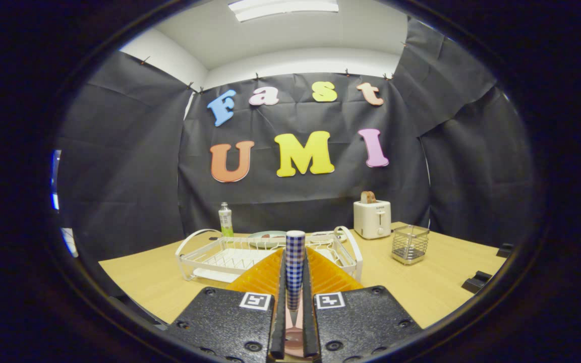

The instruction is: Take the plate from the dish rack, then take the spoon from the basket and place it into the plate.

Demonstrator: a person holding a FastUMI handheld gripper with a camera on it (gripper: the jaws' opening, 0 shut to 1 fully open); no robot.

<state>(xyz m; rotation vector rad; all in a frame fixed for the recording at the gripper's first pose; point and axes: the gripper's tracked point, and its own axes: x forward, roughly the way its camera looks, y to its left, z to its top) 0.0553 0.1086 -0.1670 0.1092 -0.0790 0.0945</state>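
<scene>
Between the fingers, the claw (294,297) clenches a checkered spoon handle (295,262) upright, so the spoon travels steadily. Beyond it at 12 o'clock, the plate (267,238) lies flat behind the dish rack (205,259); the basket (410,244) stands at 2 o'clock on the tabletop (437,287).

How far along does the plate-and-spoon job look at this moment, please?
Done: the round pale plate lies on the wooden table behind the white wire dish rack, and the small wire basket looks empty. In hand: the gripper has its jaws shut on the blue-checked spoon handle. Left: carrying the spoon over and placing it into the plate.
</scene>
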